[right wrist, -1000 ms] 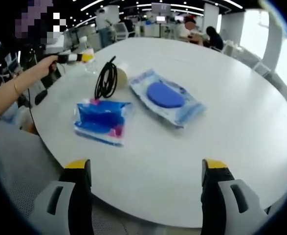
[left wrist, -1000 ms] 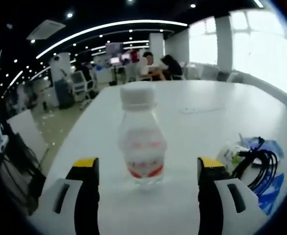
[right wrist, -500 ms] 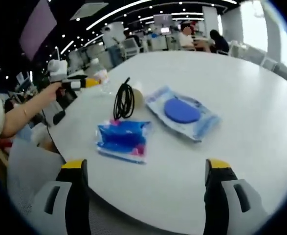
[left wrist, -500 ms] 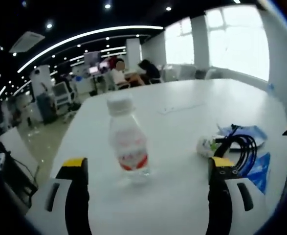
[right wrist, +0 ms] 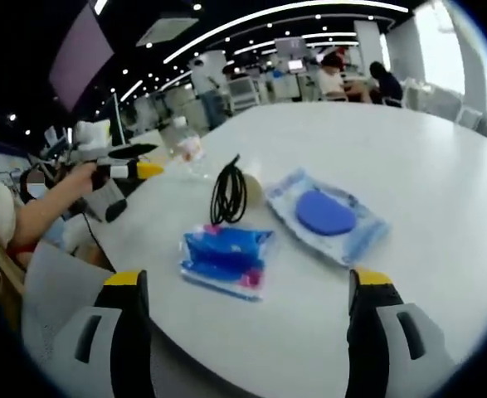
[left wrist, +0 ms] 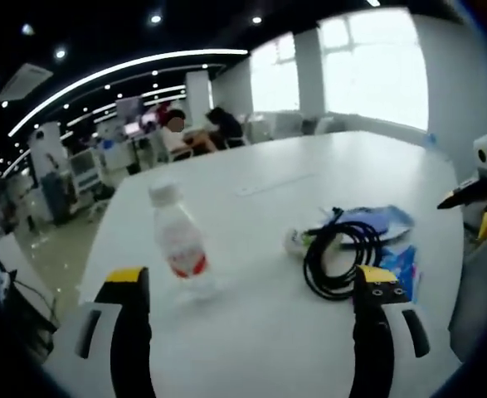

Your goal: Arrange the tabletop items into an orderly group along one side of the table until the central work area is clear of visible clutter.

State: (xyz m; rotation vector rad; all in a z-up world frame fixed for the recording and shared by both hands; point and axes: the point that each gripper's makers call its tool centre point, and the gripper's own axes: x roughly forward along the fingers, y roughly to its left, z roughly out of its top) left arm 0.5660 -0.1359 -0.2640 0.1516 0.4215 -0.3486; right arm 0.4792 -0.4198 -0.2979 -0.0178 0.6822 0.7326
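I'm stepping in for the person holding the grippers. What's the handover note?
Left gripper: open, empty, facing the bottle.
Right gripper: open, empty, back from the table edge.
Bottle stands near one edge; black cable coil beside a small white item, blue pouch and blue-disc pack lie further in.
Nothing is gripped. Left: group all four along one side.

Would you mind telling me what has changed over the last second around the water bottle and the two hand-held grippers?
The left hand-held gripper has backed away from the water bottle, which now stands smaller and off to the left between its open jaws. The right hand-held gripper stays open and empty. The black cable coil and blue packets lie unmoved.
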